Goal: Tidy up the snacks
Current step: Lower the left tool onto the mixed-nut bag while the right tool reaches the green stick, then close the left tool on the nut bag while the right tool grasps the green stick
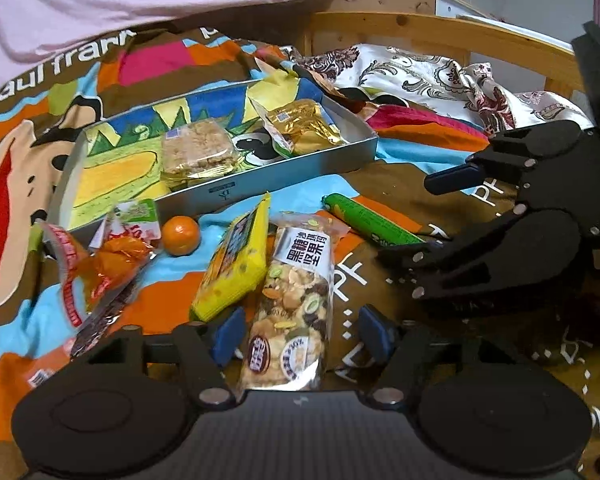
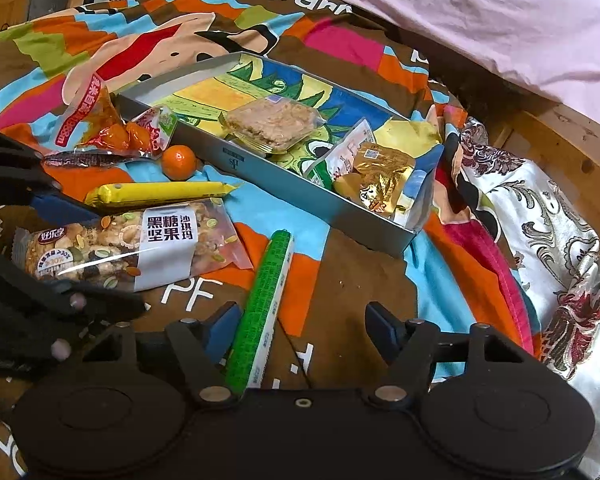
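A shallow grey box lies on the bed and holds a rice-crisp bar and a gold-wrapped snack. In front of it lie a nut bar pack, a yellow pack, a green stick, a small orange and red-orange packets. My left gripper is open, its fingers either side of the nut bar pack. My right gripper is open, the green stick by its left finger.
A colourful cartoon blanket covers the bed. A pink sheet lies behind the box. A patterned satin cloth and the wooden bed frame are on the right.
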A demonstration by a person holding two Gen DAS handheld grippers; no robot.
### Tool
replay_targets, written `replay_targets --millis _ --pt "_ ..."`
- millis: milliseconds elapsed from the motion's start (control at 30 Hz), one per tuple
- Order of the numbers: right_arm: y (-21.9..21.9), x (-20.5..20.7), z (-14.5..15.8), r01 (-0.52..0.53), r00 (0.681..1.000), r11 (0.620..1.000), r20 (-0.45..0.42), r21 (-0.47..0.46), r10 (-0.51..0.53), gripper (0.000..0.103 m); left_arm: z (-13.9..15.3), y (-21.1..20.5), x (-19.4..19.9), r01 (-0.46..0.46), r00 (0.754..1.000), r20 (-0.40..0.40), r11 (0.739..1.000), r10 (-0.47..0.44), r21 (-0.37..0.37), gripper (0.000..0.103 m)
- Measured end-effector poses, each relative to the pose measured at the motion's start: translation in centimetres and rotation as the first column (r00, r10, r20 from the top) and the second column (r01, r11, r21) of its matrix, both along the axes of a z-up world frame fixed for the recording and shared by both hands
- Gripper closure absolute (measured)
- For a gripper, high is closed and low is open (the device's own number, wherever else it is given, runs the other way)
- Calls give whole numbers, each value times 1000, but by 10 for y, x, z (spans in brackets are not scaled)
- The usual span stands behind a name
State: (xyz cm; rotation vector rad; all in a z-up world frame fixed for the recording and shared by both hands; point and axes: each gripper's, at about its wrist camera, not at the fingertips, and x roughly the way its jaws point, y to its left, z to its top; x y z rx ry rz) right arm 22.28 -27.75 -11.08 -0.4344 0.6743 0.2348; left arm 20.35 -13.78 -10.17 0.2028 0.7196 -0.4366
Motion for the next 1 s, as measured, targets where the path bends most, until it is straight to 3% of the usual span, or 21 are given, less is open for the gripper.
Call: replay_targets --millis 167,300,367,567,733,1000 --pt "1 2 -1 2 1000 1000 -10 12 -2 38 -4 2 10 -29 999 -23 999 28 -20 54" --pt "1 5 -2 7 1000 999 -25 32 -6 45 -5 2 9 -25 999 -21 999 24 -23 57" --pt "1 4 -2 8 999 999 -41 53 -6 55 -4 0 8 -27 999 -18 1000 27 -9 58" --pt "-6 7 2 80 991 984 -115 159 -62 67 1 -1 6 -101 992 -79 994 98 -39 59" --pt "-19 9 7 138 983 957 -156 254 -100 68 3 -1 2 -123 988 -96 992 119 -41 60" --pt "-7 9 -2 85 990 980 -128 179 -62 60 2 -1 2 -125 988 -98 991 121 -46 60"
